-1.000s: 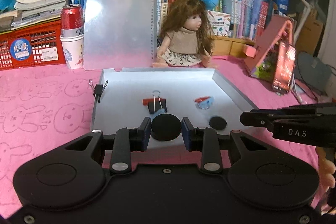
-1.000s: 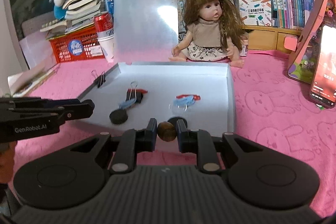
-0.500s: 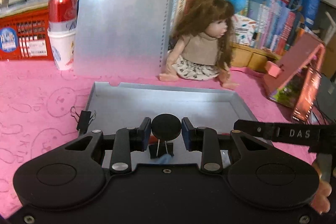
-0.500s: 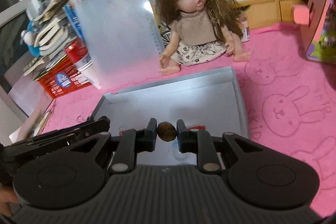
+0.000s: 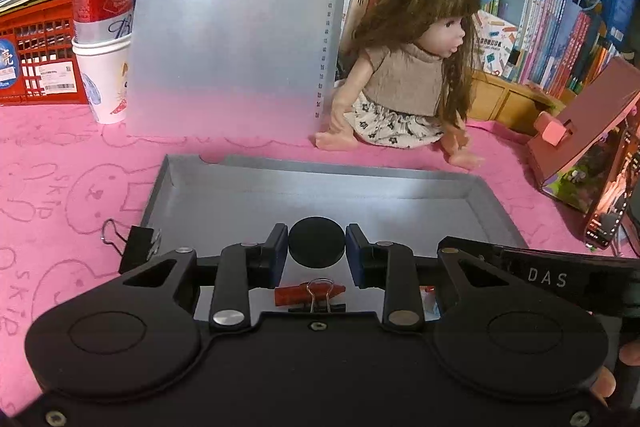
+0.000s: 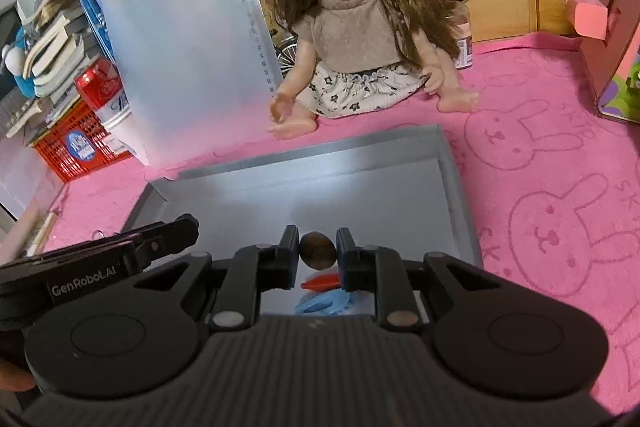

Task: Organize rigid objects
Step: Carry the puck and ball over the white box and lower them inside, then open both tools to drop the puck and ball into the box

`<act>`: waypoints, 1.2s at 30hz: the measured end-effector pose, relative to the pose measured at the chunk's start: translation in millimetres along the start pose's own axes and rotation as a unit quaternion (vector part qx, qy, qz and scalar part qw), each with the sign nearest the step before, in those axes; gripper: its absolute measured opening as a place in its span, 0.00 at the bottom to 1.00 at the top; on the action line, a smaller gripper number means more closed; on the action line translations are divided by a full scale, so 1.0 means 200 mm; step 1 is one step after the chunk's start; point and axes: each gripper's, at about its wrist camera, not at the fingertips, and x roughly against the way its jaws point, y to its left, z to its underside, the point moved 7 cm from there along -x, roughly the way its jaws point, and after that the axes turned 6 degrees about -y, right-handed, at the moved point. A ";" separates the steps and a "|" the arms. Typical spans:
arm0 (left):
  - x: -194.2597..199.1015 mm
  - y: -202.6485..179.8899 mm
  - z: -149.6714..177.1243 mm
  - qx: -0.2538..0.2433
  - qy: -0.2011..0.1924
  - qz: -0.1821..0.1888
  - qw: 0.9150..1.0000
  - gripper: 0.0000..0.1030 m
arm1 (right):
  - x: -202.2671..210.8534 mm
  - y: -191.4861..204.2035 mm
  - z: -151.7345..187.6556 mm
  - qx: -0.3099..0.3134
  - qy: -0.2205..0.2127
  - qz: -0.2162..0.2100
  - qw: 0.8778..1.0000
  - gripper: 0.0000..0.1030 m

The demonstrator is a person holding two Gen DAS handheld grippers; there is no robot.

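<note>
Left gripper (image 5: 317, 243): jaws clamped on a flat, round, matte black disc (image 5: 317, 241), held over the shallow grey tray (image 5: 320, 173). Right gripper (image 6: 317, 250): jaws clamped on a small, smooth brown oval nut (image 6: 317, 250) above the same tray, over red and blue clips (image 6: 320, 303).

Matt metal tray (image 5: 492, 205), terry cloth (image 5: 60, 155)

Left gripper (image 5: 316, 254) body hides the red clip's (image 5: 308, 293) lower half.
</note>
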 end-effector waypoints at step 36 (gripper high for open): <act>-0.05 -0.01 0.10 -0.023 0.020 -0.010 1.000 0.29 | -0.05 0.00 0.03 0.022 0.002 0.020 1.000 0.33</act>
